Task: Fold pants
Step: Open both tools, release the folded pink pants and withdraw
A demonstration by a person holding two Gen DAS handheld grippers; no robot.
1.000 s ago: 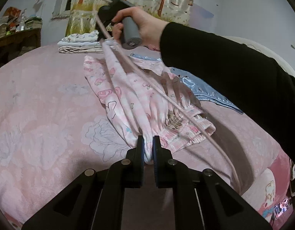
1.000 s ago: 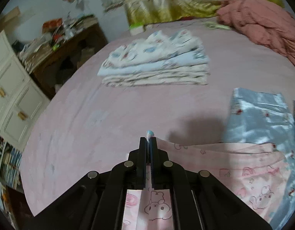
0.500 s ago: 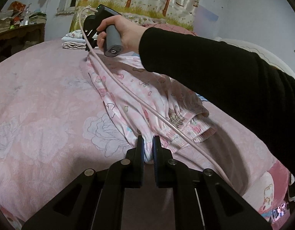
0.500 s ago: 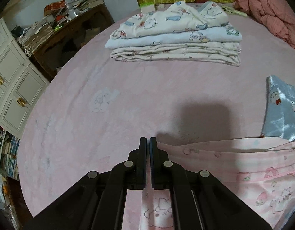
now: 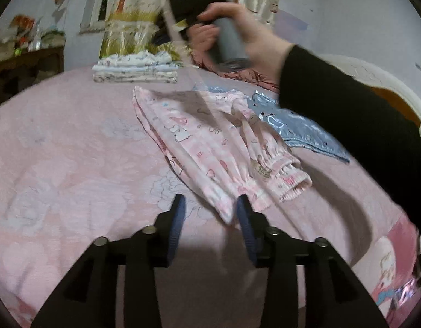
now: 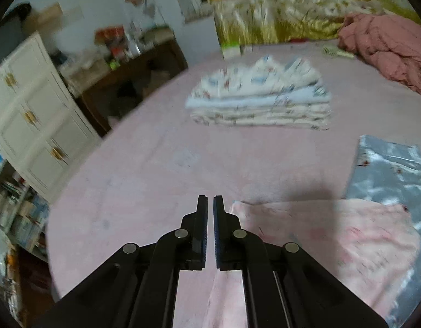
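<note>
The pink printed pants (image 5: pixel 210 142) lie folded lengthwise on the pink bed (image 5: pixel 73 164), waistband to the right. My left gripper (image 5: pixel 210 210) hovers low over their near corner, its jaws opening. That corner lies loose between the fingers, close to the right pad (image 5: pixel 244 218), and is not pressed. My right gripper (image 6: pixel 210 199) is shut on nothing and is raised above the far end of the pants (image 6: pixel 333 235). In the left wrist view a hand (image 5: pixel 237 32) in a black sleeve holds it up, blurred.
A stack of folded clothes (image 6: pixel 259 101) sits further back on the bed. A blue-grey satin garment (image 5: pixel 300 128) lies partly under the pants on the right. A crumpled pink quilt (image 6: pixel 388 52) is at the back right. A white cabinet (image 6: pixel 32 120) and a dark desk stand off the bed's left edge.
The left jaws have parted and let go of the pants' corner. The right gripper has let go of the far end and risen. The pants now lie flat on the bed.
</note>
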